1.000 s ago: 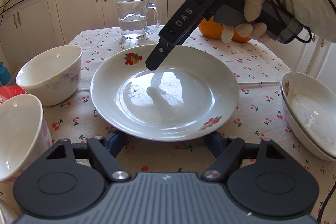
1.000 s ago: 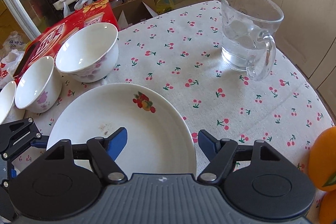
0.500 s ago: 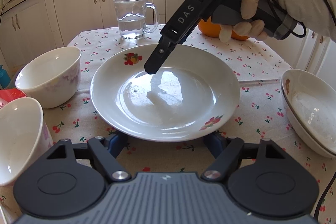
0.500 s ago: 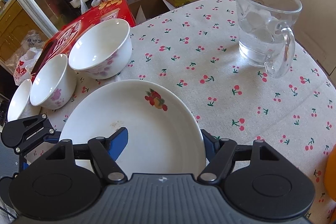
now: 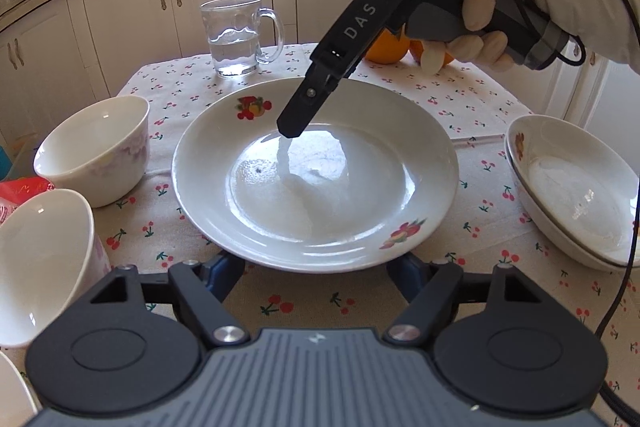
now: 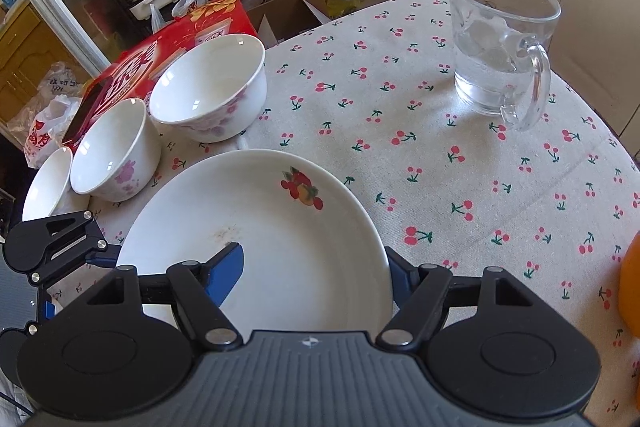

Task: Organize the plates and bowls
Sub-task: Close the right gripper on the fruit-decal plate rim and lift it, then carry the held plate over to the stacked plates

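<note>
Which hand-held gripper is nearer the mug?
Right: the right hand-held gripper hangs over the plate, toward the mug. The left hand-held gripper, jaws just closing around the plate's near rim, is farther.

White plate point(image 5: 312, 187) with red fruit motifs; cream tablecloth point(image 6: 440, 155) with red cherries.

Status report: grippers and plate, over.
Right gripper open, straddling plate rim. Left gripper open at near rim, jaws just closing, tips hidden under plate. Bowls beside, nothing blocking.

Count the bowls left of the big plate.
3, in a row along the table edge beside the plate: the largest bowl farthest back, a middle bowl next, and a third bowl nearest, partly cut off. More may be hidden.
</note>
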Demonstrator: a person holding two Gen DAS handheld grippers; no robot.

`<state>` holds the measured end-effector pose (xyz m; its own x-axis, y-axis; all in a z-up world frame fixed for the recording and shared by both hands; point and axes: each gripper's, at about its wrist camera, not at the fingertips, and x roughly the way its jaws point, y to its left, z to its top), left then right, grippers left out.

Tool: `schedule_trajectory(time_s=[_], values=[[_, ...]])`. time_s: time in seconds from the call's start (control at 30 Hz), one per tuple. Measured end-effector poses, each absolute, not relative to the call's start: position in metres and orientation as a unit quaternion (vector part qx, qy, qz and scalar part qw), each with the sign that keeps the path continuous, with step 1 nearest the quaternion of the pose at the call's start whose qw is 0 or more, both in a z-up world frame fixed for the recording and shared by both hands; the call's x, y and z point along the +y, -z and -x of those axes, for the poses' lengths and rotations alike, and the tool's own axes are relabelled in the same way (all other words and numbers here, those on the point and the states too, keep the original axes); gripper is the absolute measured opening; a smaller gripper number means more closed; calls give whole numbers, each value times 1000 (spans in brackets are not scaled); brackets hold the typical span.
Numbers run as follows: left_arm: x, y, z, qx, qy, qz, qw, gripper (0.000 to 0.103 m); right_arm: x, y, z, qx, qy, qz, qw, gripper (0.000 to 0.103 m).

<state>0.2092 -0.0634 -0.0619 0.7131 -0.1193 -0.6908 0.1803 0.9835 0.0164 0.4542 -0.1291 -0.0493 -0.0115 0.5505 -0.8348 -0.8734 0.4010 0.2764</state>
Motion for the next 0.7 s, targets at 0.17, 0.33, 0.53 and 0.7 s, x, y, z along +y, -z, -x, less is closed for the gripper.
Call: schedule_trajectory(time_s=[0.17, 0.33, 0.53, 0.7], values=[[-66, 53, -197, 373, 94, -48, 922, 77, -138, 42, -437, 484, -515, 158, 689, 79], [-68, 46, -183, 377, 108, -55, 918, 77, -149, 34, -414, 481, -509, 150, 698, 79], [-75, 33, -164, 373, 128, -68, 917, 77, -164, 22, -389, 478, -497, 142, 710, 79], [-82, 26, -151, 370, 149, -75, 914, 77, -180, 14, -368, 476, -484, 137, 721, 79]])
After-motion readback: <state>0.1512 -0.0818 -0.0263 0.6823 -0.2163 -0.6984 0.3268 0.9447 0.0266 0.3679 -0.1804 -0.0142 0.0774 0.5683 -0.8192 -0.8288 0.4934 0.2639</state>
